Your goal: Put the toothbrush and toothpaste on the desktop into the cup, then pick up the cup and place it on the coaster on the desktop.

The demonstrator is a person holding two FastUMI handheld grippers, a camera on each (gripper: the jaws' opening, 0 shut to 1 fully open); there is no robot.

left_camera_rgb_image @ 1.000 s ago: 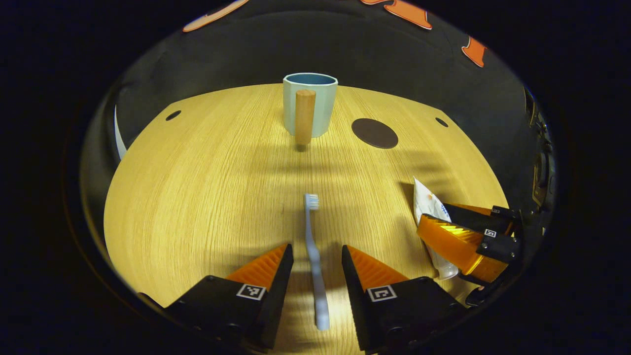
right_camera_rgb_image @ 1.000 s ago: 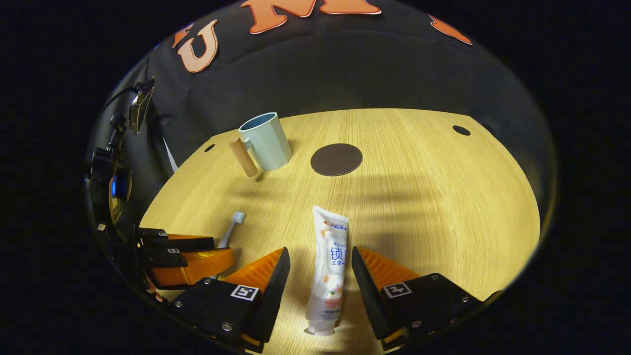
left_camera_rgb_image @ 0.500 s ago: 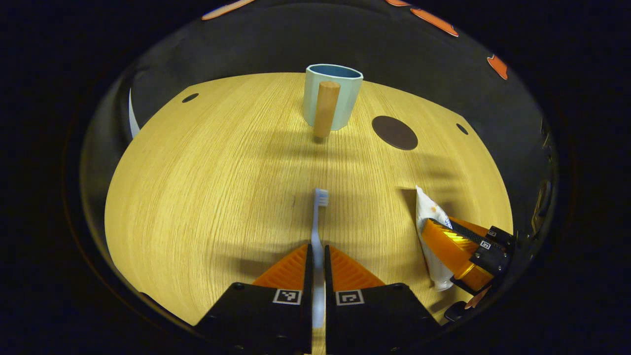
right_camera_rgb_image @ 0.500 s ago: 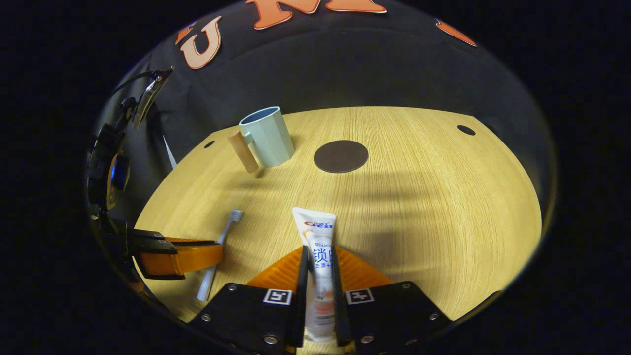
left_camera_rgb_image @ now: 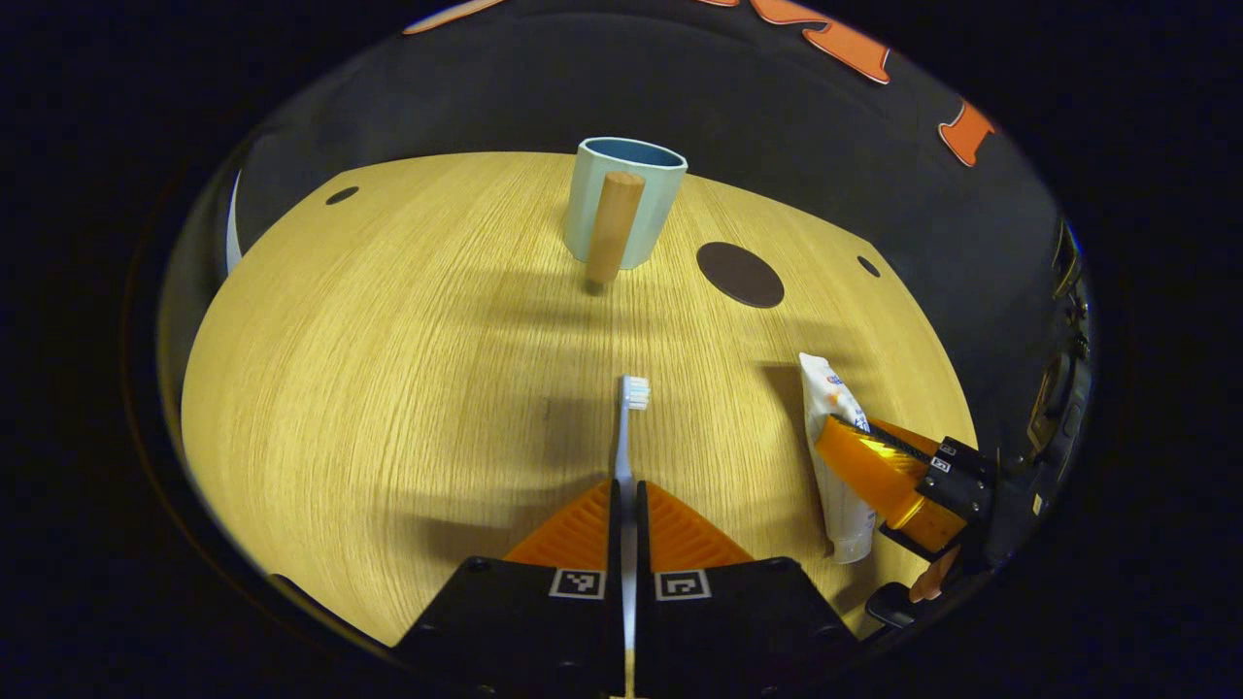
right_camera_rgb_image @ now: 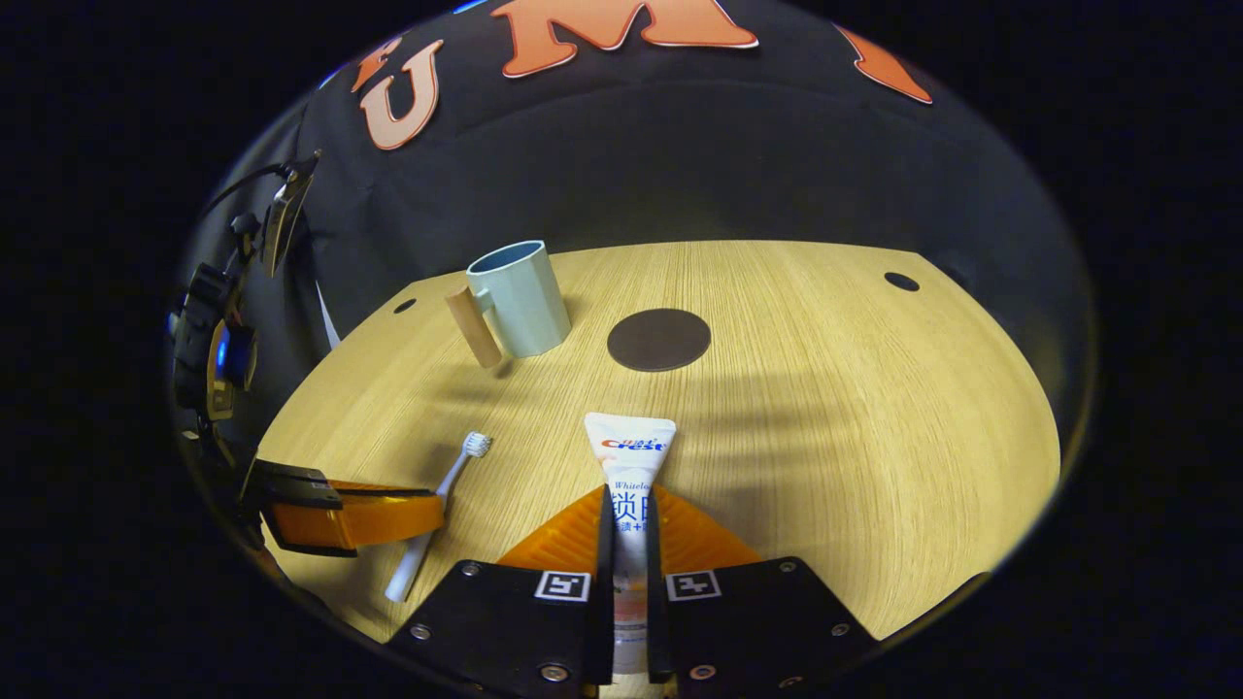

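Nearest in the left gripper view, the left tool (left_camera_rgb_image: 626,505) is clamped on the handle of the single toothbrush (left_camera_rgb_image: 626,427), whose bristled head is pointed forward toward the cup; the handle is pinched between both fingers, apparently so that it can be raised from the desk (left_camera_rgb_image: 388,369) and carried head-up. In the right gripper view, the right tool (right_camera_rgb_image: 628,515) is likewise closed around the one toothpaste tube (right_camera_rgb_image: 629,466), gripped across its middle with the flat crimped end projecting ahead. Both items are judged to be at or barely above the desk surface; which cannot be told. Farther off, one pale blue cup (right_camera_rgb_image: 518,296) is seen standing upright with its wooden handle (right_camera_rgb_image: 473,326) turned toward the tools, its mouth left open to receive both items. Just beside it, one round dark coaster (right_camera_rgb_image: 659,339) lies bare, reserved for the cup afterwards.
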